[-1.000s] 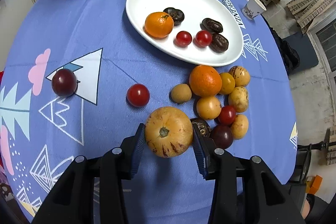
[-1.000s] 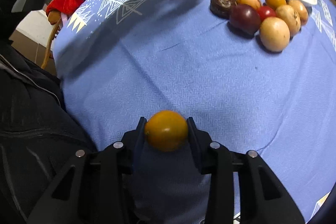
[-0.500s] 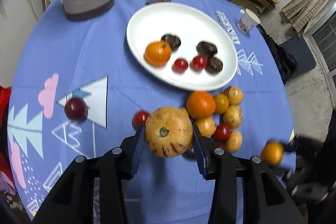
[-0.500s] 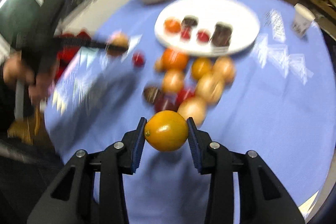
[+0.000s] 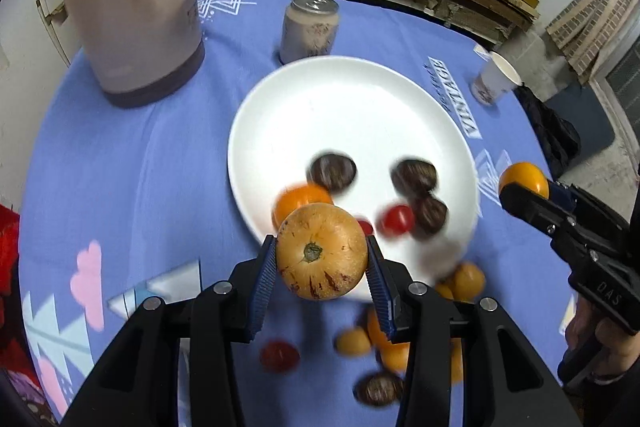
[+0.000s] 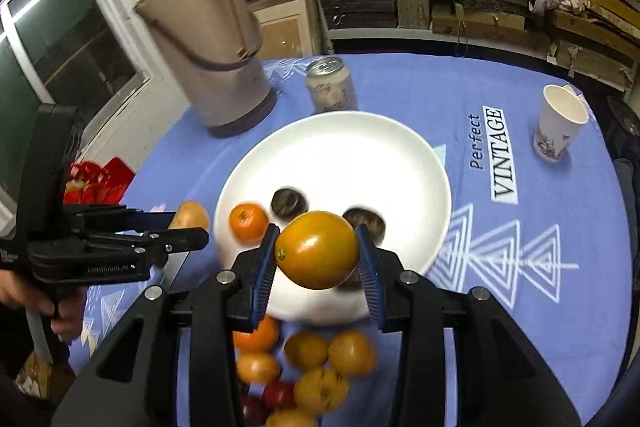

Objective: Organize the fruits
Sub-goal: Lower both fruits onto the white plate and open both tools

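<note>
Left gripper [image 5: 322, 259] was clamped on a tan speckled melon-like fruit [image 5: 322, 251], blue pads tight against both its sides, stem end facing the camera. It hung over the near edge of the white plate [image 5: 352, 99]. Right gripper [image 6: 318, 259] was pinching a smooth yellow-orange fruit [image 6: 317, 249] the same way, also above the plate's near rim.

From the left camera, the right gripper showed at the right side of the plate with its yellow-orange fruit poking out of the tips. From the right camera, the left gripper showed at the plate's left edge, a hand [image 6: 24, 301] on its grip, the tan fruit just visible at its tip.

On the plate: a mandarin [image 6: 249, 222], three dark brown wrinkled fruits [image 5: 333, 171], two cherry tomatoes [image 5: 397, 219]. All blurred.

Loose pile of orange, yellow and red fruits [image 6: 308, 367] sat on the blue tablecloth [image 5: 132, 163] just short of the plate, below both grippers. One red tomato [image 5: 279, 355] lay apart from the pile, to its left.

Beyond the plate: beige thermos jug [image 6: 200, 55], drinks can [image 6: 331, 84], paper cup [image 6: 558, 125] well off to the right.
</note>
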`<state>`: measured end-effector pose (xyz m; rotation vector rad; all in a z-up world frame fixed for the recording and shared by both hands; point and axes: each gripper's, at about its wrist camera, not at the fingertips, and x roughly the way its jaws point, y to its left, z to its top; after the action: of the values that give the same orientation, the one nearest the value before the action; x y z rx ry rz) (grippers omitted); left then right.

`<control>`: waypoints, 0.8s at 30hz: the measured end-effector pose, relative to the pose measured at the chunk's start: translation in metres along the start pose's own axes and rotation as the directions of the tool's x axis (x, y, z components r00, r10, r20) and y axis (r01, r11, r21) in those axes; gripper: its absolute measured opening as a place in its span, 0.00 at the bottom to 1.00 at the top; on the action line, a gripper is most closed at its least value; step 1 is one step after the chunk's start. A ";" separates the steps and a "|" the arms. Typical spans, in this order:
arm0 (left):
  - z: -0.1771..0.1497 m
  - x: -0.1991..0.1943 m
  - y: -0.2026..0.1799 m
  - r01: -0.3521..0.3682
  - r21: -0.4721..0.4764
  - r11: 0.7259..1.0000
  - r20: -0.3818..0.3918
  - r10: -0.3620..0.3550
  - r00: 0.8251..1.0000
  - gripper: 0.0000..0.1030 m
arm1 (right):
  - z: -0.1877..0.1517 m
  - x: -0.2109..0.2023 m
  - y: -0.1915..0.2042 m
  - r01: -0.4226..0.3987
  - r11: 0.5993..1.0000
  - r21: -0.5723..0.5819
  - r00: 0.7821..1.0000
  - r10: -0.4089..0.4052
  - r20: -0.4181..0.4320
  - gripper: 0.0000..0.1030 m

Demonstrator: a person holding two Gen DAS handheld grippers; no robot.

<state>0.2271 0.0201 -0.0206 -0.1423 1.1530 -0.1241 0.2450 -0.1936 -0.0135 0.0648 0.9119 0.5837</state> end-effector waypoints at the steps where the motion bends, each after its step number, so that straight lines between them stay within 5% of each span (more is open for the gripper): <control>1: 0.006 0.004 0.000 -0.003 0.003 1.000 0.004 0.003 1.000 0.43 | 0.004 0.008 -0.004 -0.002 1.000 0.012 1.000 0.002 -0.004 0.37; 20: 0.055 0.068 0.006 0.017 -0.032 0.999 -0.038 -0.018 0.999 0.43 | 0.021 0.093 -0.015 -0.007 0.998 0.064 0.997 0.012 -0.071 0.40; 24: 0.054 0.062 0.004 -0.020 -0.033 0.999 -0.027 0.019 0.999 0.55 | 0.020 0.085 -0.009 -0.009 0.999 0.051 0.998 0.012 -0.059 0.44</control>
<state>0.3015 0.0164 -0.0555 -0.1592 1.1834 -0.0904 0.3041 -0.1545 -0.0657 0.0989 0.9847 0.5749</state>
